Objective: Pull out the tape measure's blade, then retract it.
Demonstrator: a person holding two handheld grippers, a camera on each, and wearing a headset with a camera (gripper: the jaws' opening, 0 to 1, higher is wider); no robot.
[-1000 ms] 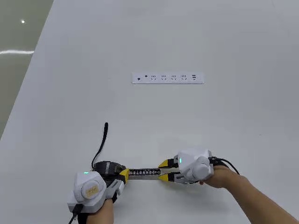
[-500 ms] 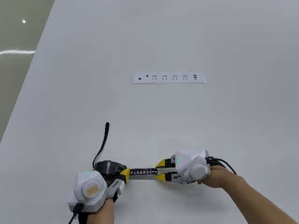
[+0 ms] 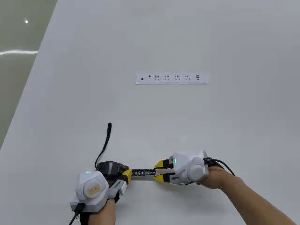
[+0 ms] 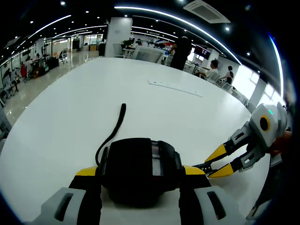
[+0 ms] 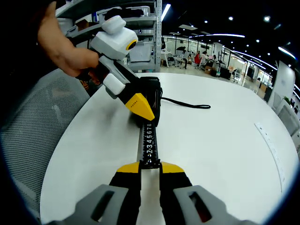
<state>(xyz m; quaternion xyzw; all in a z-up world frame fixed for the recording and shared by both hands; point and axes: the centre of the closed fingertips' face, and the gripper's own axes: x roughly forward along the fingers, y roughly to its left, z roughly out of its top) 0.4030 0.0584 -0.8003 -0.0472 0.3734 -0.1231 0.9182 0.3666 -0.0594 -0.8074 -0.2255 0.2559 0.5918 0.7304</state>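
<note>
left gripper [image 4: 139, 174] clamps case [image 3: 110, 168], bottom centre of head view; right gripper [image 5: 150, 167] pinches blade [image 5: 148, 139] end, short length out. Risk: weak pinch lets blade slip and snap back.

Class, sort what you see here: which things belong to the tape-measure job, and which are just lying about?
In the job: tape measure, clamped in the left gripper; its blade, pinched by the right gripper.
Lying about: power strip, farther up the table.
</note>
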